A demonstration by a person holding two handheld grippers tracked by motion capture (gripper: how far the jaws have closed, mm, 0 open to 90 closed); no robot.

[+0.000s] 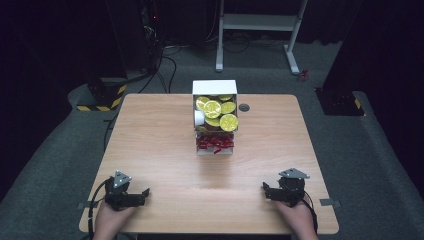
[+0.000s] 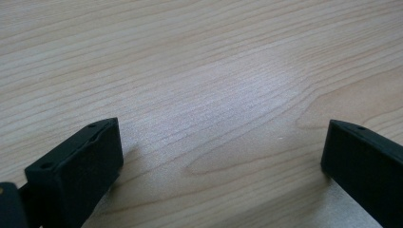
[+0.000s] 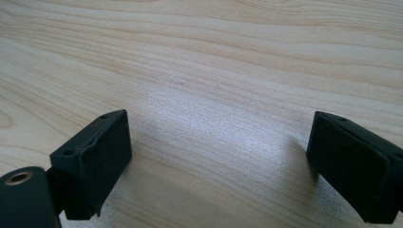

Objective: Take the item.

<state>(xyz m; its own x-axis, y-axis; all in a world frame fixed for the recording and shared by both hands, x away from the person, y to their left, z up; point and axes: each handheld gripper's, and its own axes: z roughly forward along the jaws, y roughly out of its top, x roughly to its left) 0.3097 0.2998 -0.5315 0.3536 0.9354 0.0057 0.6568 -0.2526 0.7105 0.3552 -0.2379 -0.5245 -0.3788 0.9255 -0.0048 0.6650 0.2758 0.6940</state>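
A white two-level box (image 1: 215, 89) stands at the far middle of the wooden table (image 1: 160, 150). Its upper level holds several yellow-lidded cups (image 1: 220, 114) and its lower level holds red wrapped pieces (image 1: 215, 143). My left gripper (image 1: 142, 196) rests near the front left edge, held by a hand, its jaws pointing right. In the left gripper view the left gripper (image 2: 221, 142) is open over bare wood. My right gripper (image 1: 266, 190) rests near the front right edge, jaws pointing left. The right gripper (image 3: 218, 137) is open too, with only tabletop between its jaws.
A round cable hole (image 1: 244, 107) sits in the table just right of the box. Behind the table a white desk frame (image 1: 260, 25) stands on grey carpet. Black stands with yellow-black striped bases (image 1: 102, 97) flank the far corners.
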